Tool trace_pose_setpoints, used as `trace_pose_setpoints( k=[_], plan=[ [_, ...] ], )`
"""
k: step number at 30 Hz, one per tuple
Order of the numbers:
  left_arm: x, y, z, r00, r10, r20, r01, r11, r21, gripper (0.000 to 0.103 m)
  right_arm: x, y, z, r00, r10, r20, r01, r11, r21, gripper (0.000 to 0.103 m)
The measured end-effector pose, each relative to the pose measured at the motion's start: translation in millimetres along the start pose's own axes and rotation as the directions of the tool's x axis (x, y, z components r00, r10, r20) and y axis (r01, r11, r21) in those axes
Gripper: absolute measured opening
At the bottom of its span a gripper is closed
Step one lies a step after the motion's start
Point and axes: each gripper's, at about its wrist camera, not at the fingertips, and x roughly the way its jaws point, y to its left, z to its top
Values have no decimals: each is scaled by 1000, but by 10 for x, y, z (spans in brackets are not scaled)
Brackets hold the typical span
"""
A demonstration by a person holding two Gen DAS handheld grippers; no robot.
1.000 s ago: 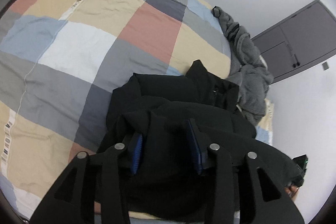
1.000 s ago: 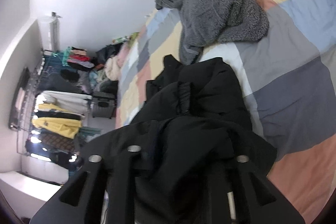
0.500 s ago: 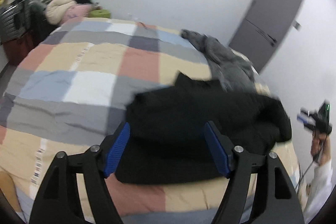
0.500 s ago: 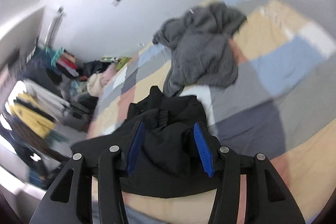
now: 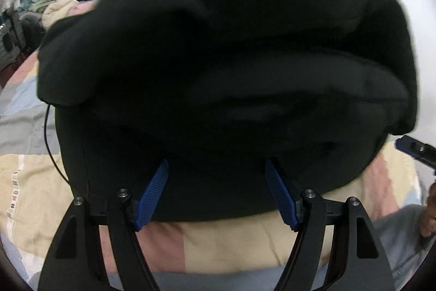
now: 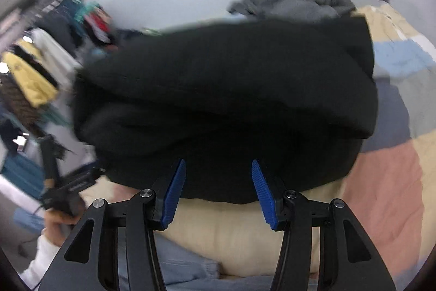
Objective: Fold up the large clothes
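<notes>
Both grippers stand apart-jawed at the near edge of the folded black garment (image 5: 226, 78). Left gripper (image 5: 216, 168): blue pads wide, fabric between them, no pinch seen. Right gripper (image 6: 219, 168): narrower gap, likewise unpinched. Garment fills frame centre, lying on the patchwork bedspread (image 6: 381, 182). Grey fleece (image 6: 294, 2) upper right. No containers in view.

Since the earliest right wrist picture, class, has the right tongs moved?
Yes. The right tongs let go and backed toward the bed's near edge; the quilt now shows beneath them.
</notes>
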Motion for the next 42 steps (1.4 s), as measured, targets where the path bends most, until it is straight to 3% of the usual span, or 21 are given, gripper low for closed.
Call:
trace_pose_setpoints(
  k=[5,10,14,19,23,26,27,30,36,39,42],
  plan=[
    [63,45,203,998,31,62,-31,1000,-2,74,278,-82,271,994,-101,29,101,995,-7,48],
    [207,105,579,1000,11,27,-12,999,35,74,545,-145,416,990,-140,-22,139,990,-19,48],
    [285,108,955,1000,15,21,-17,998,65,74,608,-111,638,988,-156,23,156,988,-11,48],
    [356,243,1438,1000,-5,23,5,1000,13,74,724,-58,1178,978,-177,112,181,983,-18,48],
    [444,353,1835,992,85,93,-87,996,18,74,890,-19,1570,971,-182,153,191,981,-43,49],
    [657,492,2056,988,121,99,-126,991,43,74,1086,-20,1738,973,-181,145,191,980,-57,59],
    [754,501,2045,987,136,91,-141,988,55,74,1158,-4,1744,972,-188,139,199,978,-67,67],
    [1053,506,1956,990,133,47,-134,991,23,74,1414,-59,1712,972,-202,116,212,974,-77,76],
    [1248,507,1811,991,125,40,-124,992,-29,75,1710,-48,1742,970,-209,122,226,964,-143,80],
    [1155,575,1810,993,109,36,-106,992,-71,75,1813,-76,1813,973,-208,103,221,965,-141,80],
    [945,665,1767,992,105,72,-98,990,-97,75,1658,-74,1765,976,-182,118,198,970,-143,80]
  ],
)
